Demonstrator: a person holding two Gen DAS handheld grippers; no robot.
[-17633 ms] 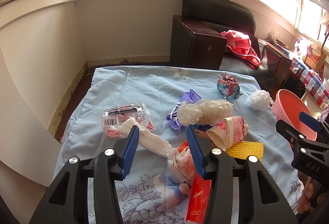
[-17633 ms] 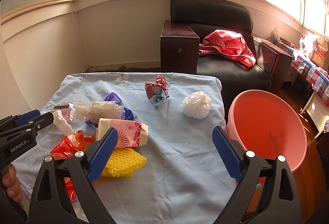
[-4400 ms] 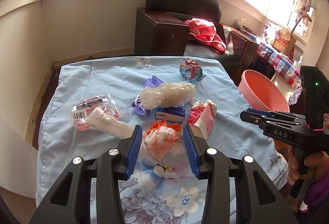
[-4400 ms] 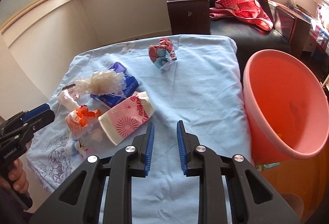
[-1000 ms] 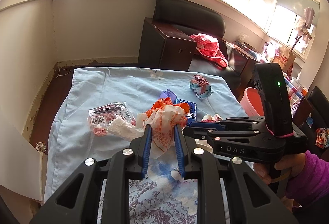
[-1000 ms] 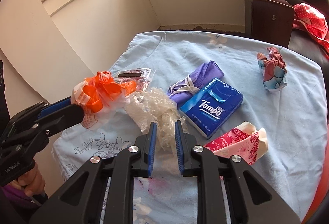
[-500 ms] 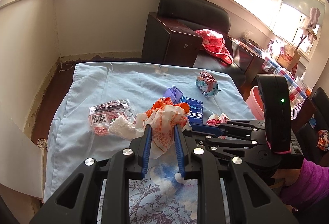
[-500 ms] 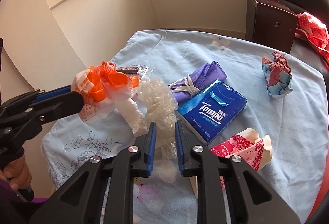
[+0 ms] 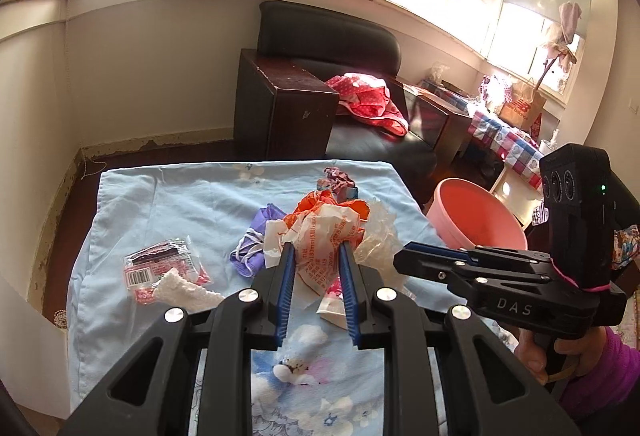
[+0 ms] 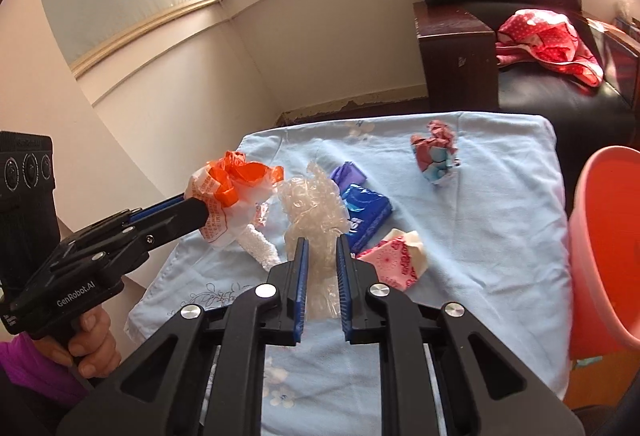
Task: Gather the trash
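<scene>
Two loads aloft above the blue cloth: left gripper clamped on orange-and-white wrapper, right gripper, just tightened, pinching clear crinkled plastic, liable to slip or snag short of the pink basin.

Crumpled white-orange bag and clear bubble wrap held aloft; other scraps lie on blue cloth.

Both wrist cams close, angled down over jaws; share blue cloth, apparently whole.
</scene>
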